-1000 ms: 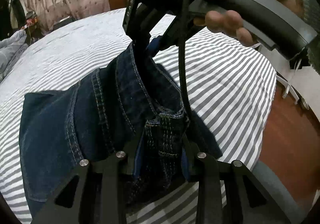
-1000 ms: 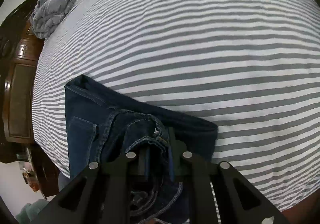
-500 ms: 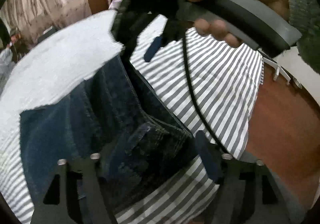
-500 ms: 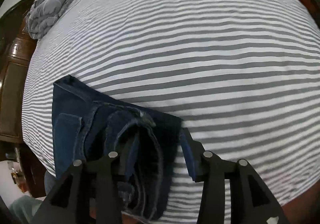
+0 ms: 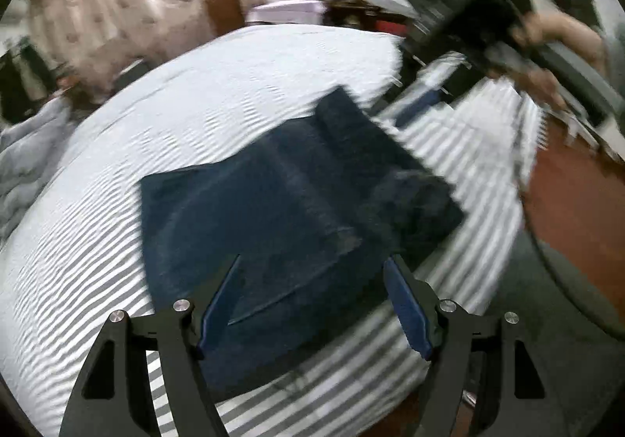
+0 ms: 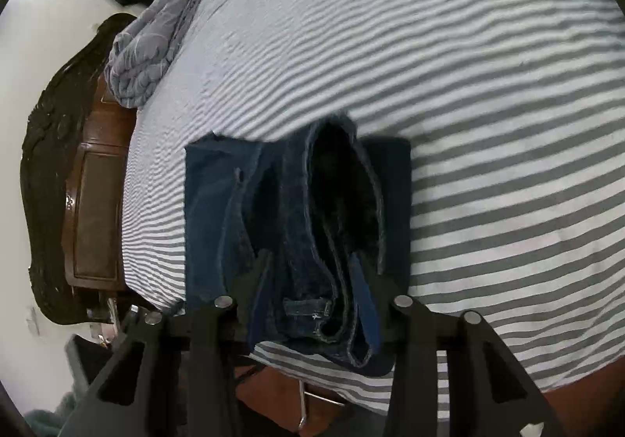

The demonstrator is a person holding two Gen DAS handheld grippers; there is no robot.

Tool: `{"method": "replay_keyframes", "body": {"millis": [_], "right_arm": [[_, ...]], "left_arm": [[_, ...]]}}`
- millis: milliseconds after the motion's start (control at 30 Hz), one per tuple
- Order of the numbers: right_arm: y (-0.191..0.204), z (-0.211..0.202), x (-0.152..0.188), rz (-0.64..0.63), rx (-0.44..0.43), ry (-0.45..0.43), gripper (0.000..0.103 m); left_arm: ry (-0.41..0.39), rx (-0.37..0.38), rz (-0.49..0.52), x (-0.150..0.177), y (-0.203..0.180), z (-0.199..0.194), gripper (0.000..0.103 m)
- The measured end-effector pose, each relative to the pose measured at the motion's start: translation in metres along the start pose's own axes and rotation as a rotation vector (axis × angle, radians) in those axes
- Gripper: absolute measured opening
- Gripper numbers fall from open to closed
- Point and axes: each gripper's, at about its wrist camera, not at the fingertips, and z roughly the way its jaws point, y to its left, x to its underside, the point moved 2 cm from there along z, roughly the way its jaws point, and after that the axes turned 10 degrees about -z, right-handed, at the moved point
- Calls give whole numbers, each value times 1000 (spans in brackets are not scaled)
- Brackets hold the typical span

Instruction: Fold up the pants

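We judge the fold to be about finished: the jeans [image 6: 297, 237] lie as a compact dark-blue bundle on the striped bedsheet [image 6: 468, 85], close to the sheet's near edge and well apart from the rolled grey blanket [image 6: 148, 46] at the headboard end. The step in hand, as we read it, is letting go and clearing away without disturbing the stack. Our left gripper [image 5: 312, 300] has its fingers spread wide with nothing between them, hanging above the near side of the jeans. Our right gripper [image 6: 308, 273] is also spread, but its blue pads sit either side of the waistband fold, so we should lift it straight up and back rather than sideways, or a pad may snag the loose top layer and drag it open. If the upper layers gape, a light press on the jeans' top would flatten them. The right wrist view shows what the left cannot: the layers seen end-on, with a dark hollow between folds suggesting the bundle is not lying flat, and the belt loop at the near edge. The left wrist view, though blurred, gives the whole outline of the jeans [image 5: 293, 210] on the sheet, roughly rectangular, and shows the right gripper's body and the right hand [image 5: 562, 34] raised beyond the jeans' far side.
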Motion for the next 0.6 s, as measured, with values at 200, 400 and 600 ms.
{"method": "replay_keyframes", "body": {"millis": [200, 400, 600], "right_arm": [[7, 35, -2, 8, -3, -51, 32], [28, 36, 3, -97, 148, -70, 10], [21, -8, 4, -69, 290, -154, 5]], "left_arm": [[-63, -115, -187, -2, 52, 0, 74], [14, -161, -220, 9, 67, 39, 74], [32, -86, -166, 14, 38, 57, 74]]}}
